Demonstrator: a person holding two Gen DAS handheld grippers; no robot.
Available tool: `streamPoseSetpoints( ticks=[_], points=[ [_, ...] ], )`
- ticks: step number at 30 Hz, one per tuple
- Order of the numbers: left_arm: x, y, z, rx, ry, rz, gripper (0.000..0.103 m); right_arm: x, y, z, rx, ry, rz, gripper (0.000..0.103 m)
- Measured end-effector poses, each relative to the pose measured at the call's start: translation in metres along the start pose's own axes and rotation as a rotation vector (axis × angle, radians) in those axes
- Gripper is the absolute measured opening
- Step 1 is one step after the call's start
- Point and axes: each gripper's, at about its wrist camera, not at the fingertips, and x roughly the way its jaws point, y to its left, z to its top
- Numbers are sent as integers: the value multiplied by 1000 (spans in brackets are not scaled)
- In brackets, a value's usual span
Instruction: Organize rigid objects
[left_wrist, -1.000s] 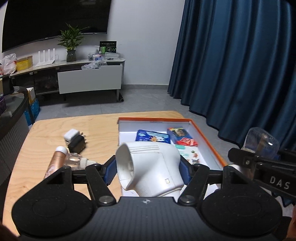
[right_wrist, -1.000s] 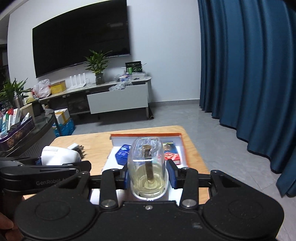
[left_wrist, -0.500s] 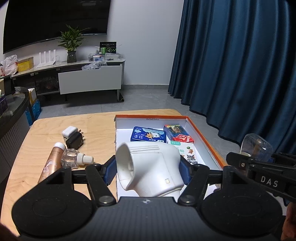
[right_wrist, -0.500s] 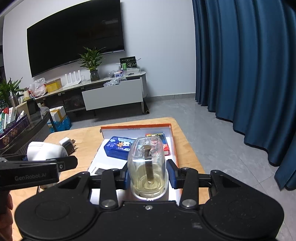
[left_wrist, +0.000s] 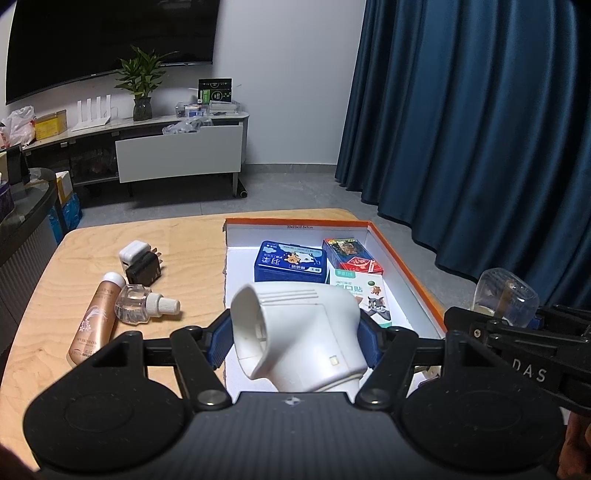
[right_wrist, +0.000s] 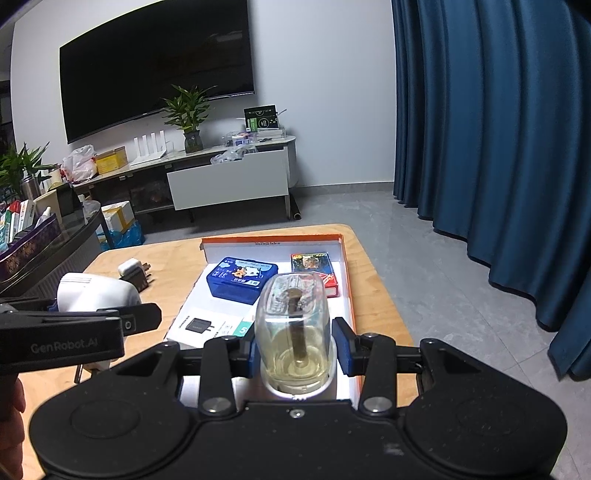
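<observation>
My left gripper (left_wrist: 293, 338) is shut on a white plug-in device (left_wrist: 299, 332), held above the near left part of the orange-rimmed white box (left_wrist: 402, 258). My right gripper (right_wrist: 295, 349) is shut on a clear bottle of yellowish liquid with a wick (right_wrist: 293, 328), held above the box's near right part; the bottle also shows in the left wrist view (left_wrist: 506, 299). The box (right_wrist: 345, 266) holds a blue tin (right_wrist: 242, 278), a red card pack (right_wrist: 316, 269) and flat packets (left_wrist: 364, 295).
On the wooden table (left_wrist: 184, 236) left of the box lie a white and a black charger (left_wrist: 142, 262), a copper tube (left_wrist: 96, 321) and a small clear bottle with a white cap (left_wrist: 142, 304). Blue curtains (right_wrist: 498, 147) hang at the right.
Both grippers have risen and pulled back a little from the box with their objects still held. More of the box and table shows now.
</observation>
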Motion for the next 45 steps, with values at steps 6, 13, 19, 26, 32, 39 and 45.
streamPoseSetpoints(
  ticks=[6,13,19,26,32,39,45],
  points=[
    [-5,-3,1,2,-10,3,68,-1,0,1,-6,-9,9,47],
    [-8,-5,-1,7,-19,7,68,-3,-1,-2,-12,-10,13,47],
    [-7,-5,-1,7,-21,11,68,-4,-1,-2,-12,-10,14,47],
    [-10,-6,-1,7,-26,17,68,-5,-1,-2,-15,-8,17,47],
    [-10,-8,-2,9,-27,22,68,-6,-1,-2,-18,-7,19,47],
    [-10,-9,-2,11,-27,24,68,-7,-1,-3,-17,-4,18,47],
    [-10,-9,-1,9,-27,25,68,-7,-1,-2,-20,-2,19,47]
  ],
)
